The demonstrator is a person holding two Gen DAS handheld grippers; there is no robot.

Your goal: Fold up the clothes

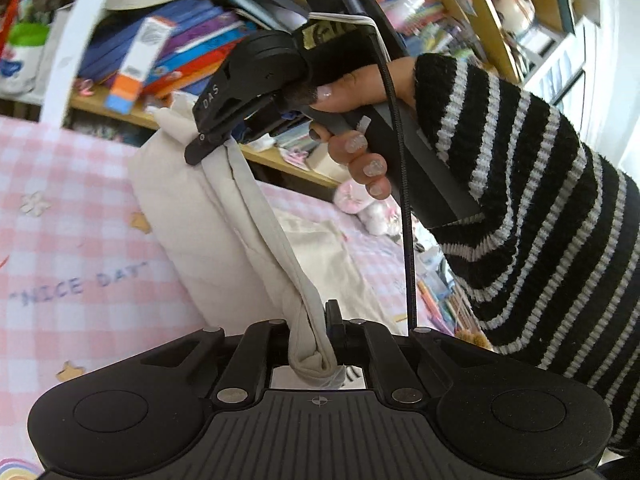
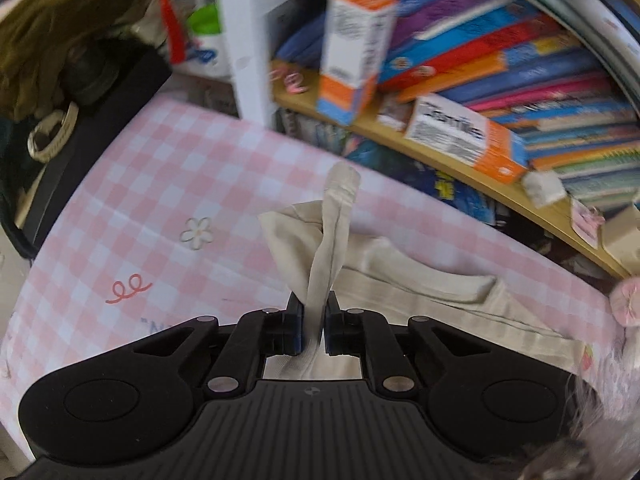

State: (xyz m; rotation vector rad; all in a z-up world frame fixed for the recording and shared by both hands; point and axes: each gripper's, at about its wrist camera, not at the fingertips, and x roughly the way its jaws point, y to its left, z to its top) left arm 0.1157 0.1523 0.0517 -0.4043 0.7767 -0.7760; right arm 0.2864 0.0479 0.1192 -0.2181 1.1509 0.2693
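Above the pink checked bench (image 1: pixel 72 208), both tongs, left (image 1: pixel 316 344) and right (image 2: pixel 314 328), pinched the beige cotton garment (image 1: pixel 208 216) mid-lift; next, carrying the held edge across to fold.

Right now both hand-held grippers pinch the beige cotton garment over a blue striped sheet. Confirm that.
Wrong on the sheet: it is a pink-and-white checked sheet, as the right wrist view shows. Both the left hand-held gripper and right hand-held gripper do pinch the beige cotton garment.
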